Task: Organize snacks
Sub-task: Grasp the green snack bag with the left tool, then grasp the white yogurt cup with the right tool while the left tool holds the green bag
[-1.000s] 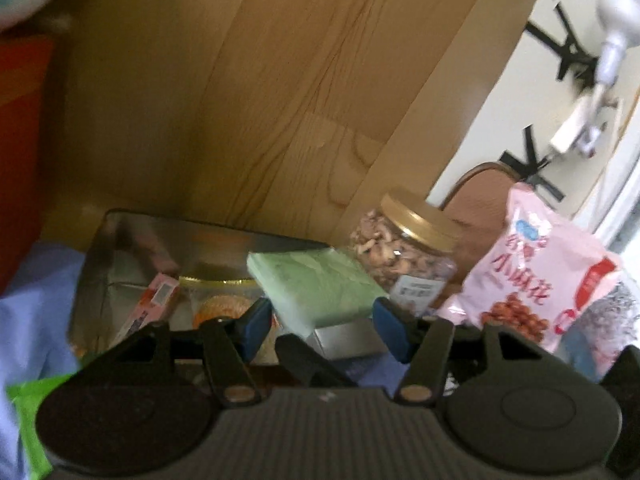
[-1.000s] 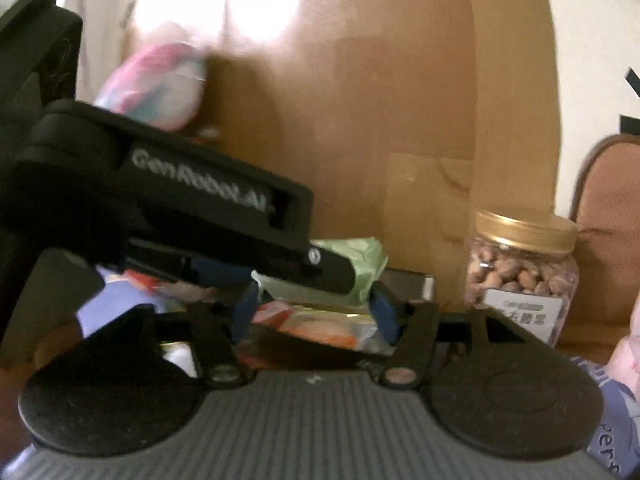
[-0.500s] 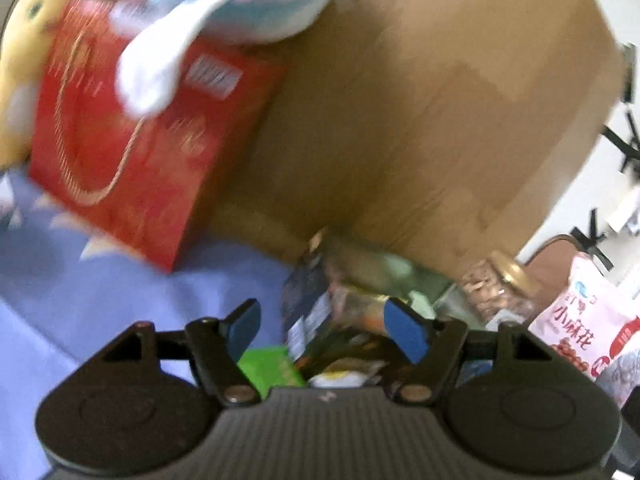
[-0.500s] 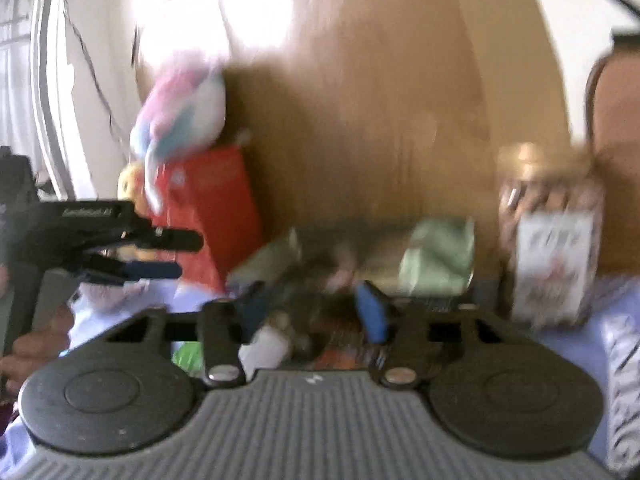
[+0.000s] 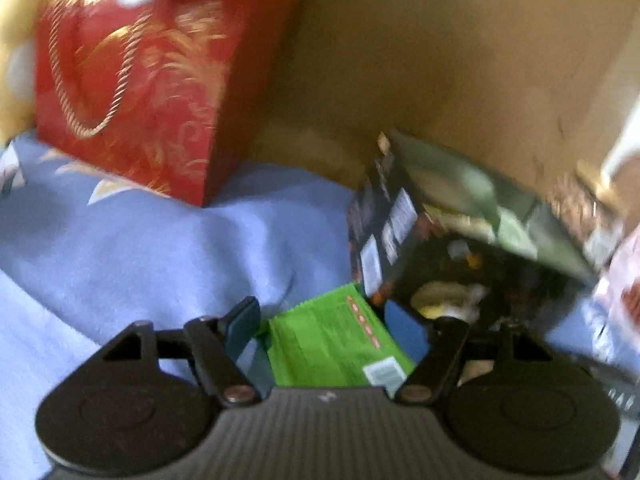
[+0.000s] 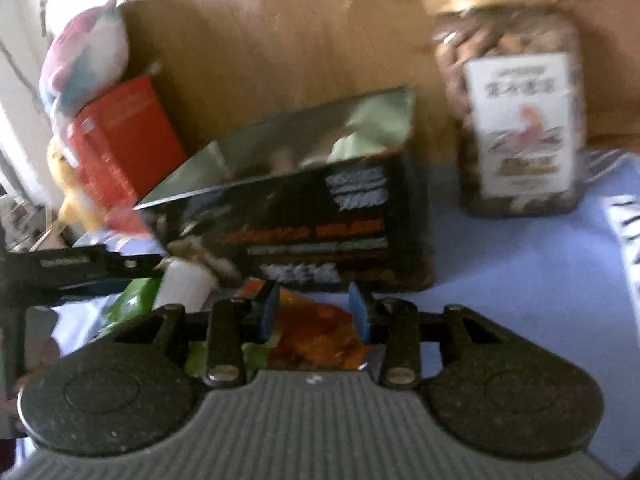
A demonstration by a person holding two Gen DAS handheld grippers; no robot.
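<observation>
Orange packet point(image 6: 316, 334) sits low centre in the right wrist view, between the blue pads point(image 6: 269, 312) of the right gripper point(image 6: 314, 312); we read the pads as pressing its sides, so clamped on it, though blur softens the edges. Just above it we see the black box point(image 6: 320, 216) lying on its side with its silvery flap open, a pale green pack point(image 6: 372, 128) showing inside at the upper right of the box. Jar point(image 6: 508, 96) of nuts with a gold lid stands upright at upper right, apart from the box, on the blue cloth point(image 6: 520, 272).

Green packet point(image 5: 336, 344) lies low centre in the left wrist view, between the fingers of the left gripper point(image 5: 324, 320). Its jaws stand apart and we see gaps beside the packet on the left side, so no grip; whether the right pad touches it we cannot tell. Box sits to the upper right of the packet, its corner just beside it. Red bag point(image 5: 132, 80) with a gold cord handle stands at upper left on the cloth, against the wood board point(image 5: 440, 60).

At far left of the right wrist view we see the left gripper from the side, above the green packet, and a plush toy point(image 6: 84, 64) on top of the red bag.
</observation>
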